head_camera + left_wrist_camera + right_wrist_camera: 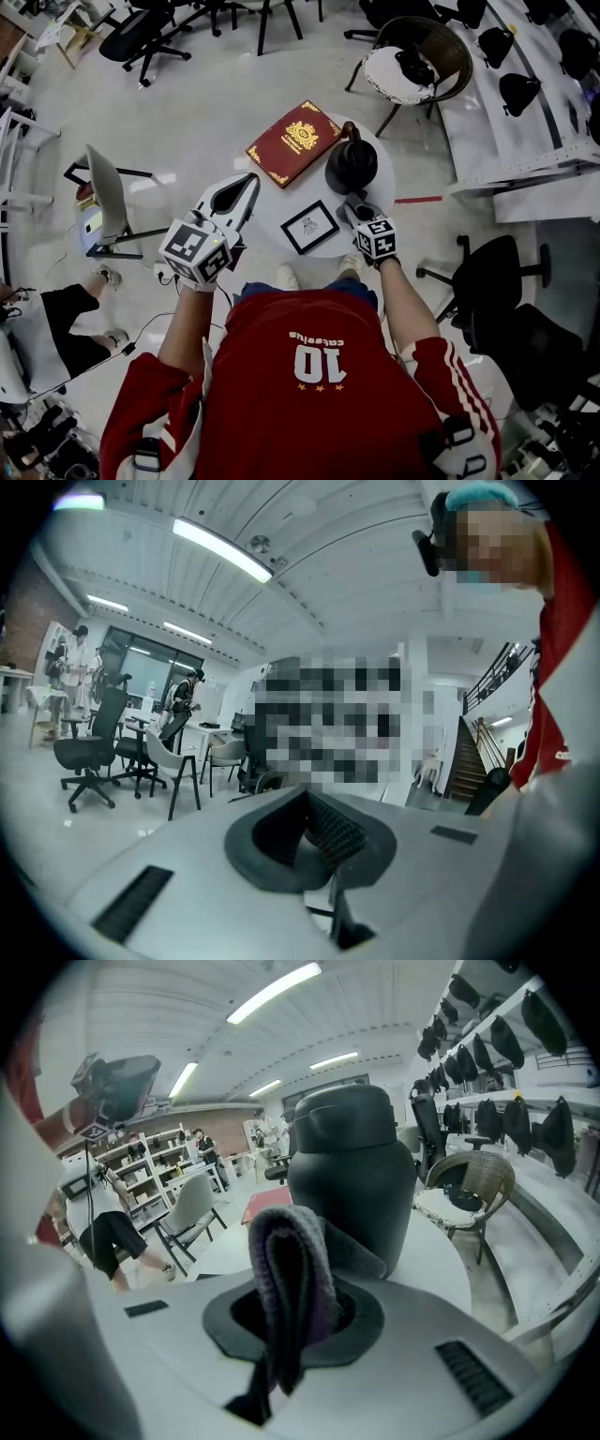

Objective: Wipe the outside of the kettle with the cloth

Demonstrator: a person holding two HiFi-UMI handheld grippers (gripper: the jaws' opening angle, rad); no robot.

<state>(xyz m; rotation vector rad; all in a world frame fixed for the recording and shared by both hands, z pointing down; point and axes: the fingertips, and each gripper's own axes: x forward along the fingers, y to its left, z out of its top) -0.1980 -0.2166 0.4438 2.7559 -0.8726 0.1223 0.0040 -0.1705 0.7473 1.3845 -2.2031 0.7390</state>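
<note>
Right gripper (292,1309) is clamped on a folded grey-purple knitted cloth (286,1260), which stands up between its jaws with a dark tail hanging below. Straight ahead of it stands the black rounded kettle (352,1176), upright with its lid on, on a round white table (323,195). The cloth's edge lies close against the kettle's lower wall, but whether they touch cannot be told. From the head view this gripper sits just beside the kettle, on the near side. The left gripper (317,834) is held off the table's left edge, its jaws closed together with nothing between them. A red book with gold ornament (293,142) and a black-framed picture (310,227) also lie on the table.
</note>
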